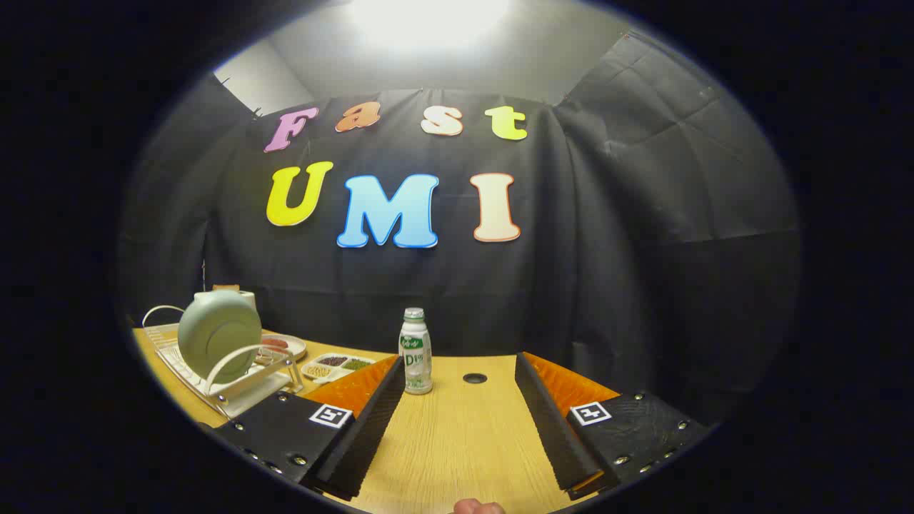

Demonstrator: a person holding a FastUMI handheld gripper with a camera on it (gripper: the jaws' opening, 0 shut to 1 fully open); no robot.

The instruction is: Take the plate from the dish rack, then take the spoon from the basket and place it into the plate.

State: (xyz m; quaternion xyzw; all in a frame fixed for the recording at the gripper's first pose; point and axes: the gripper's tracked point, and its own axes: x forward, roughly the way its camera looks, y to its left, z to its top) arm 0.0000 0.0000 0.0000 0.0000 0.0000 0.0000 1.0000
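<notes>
A pale green plate (218,334) stands on edge in a white wire dish rack (235,382) at the left side of the wooden table (457,442), left of and beyond my left finger. My gripper (457,428) is open, its fingers (364,428) spread wide over bare tabletop with nothing between them. I cannot make out the spoon or the basket; the rack's far side is hidden behind the plate.
A small white bottle (415,351) with a green label stands just ahead of the fingers. A divided tray (335,365) of snacks and a small dish (285,345) lie behind the rack. A cable hole (475,378) is in the table. Part of a hand (477,507) shows below.
</notes>
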